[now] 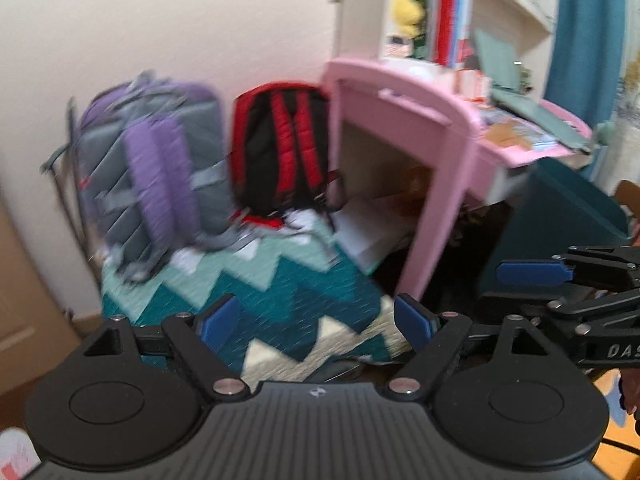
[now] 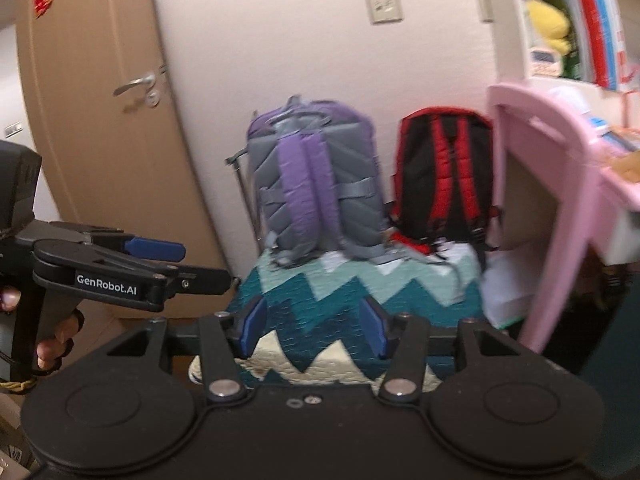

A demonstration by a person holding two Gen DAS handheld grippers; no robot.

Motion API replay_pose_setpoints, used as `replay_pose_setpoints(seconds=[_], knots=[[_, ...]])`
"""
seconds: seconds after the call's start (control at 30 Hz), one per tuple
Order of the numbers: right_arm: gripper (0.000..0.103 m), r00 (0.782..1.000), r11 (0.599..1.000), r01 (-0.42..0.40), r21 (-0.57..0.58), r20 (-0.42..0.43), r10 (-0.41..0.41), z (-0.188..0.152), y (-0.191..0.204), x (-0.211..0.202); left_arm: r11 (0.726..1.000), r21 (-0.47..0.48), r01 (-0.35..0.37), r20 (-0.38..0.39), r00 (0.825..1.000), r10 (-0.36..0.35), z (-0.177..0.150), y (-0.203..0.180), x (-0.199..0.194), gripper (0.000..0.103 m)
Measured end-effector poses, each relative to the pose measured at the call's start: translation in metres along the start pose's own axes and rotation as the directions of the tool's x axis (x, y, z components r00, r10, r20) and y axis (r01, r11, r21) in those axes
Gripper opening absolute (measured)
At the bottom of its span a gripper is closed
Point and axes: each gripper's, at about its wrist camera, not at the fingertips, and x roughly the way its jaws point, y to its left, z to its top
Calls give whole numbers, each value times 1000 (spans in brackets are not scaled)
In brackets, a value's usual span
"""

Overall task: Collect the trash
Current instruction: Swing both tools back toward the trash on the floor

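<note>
Both the left gripper (image 1: 316, 322) and right gripper (image 2: 316, 330) are spread wide and empty, and the white paper scraps (image 2: 440, 252) far ahead by the backpacks (image 2: 316, 184) look blurry, so a grab could miss.

The room is evenly lit with soft indoor light, no hard shadows or glare, only darkness under the pink table (image 1: 436, 128). Both views are smeared with motion blur, worst in the left one, where the backpacks (image 1: 160, 168) and quilt (image 1: 280, 296) streak. The fisheye bends the door (image 2: 96, 120) and wall, and the corners go black.
</note>
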Motion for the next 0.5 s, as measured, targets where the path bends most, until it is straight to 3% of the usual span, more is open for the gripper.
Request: replay_pose_setpoints(seconds=[0.17, 0.23, 0.33, 0.5], knots=[[54, 989, 996, -86, -6, -123, 85, -30, 13, 62, 996, -57, -72, -12, 997, 71, -47, 49, 21, 86], [55, 983, 995, -96, 9, -155, 96, -44, 17, 85, 993, -75, -90, -30, 996, 88, -65, 67, 35, 92], [55, 966, 992, -123, 39, -226, 129, -65, 20, 120, 988, -94, -123, -64, 991, 117, -91, 89, 56, 102], [55, 929, 988, -142, 54, -336, 152, -112, 18, 181, 973, -160, -167, -177, 975, 138, -140, 130, 104, 102]])
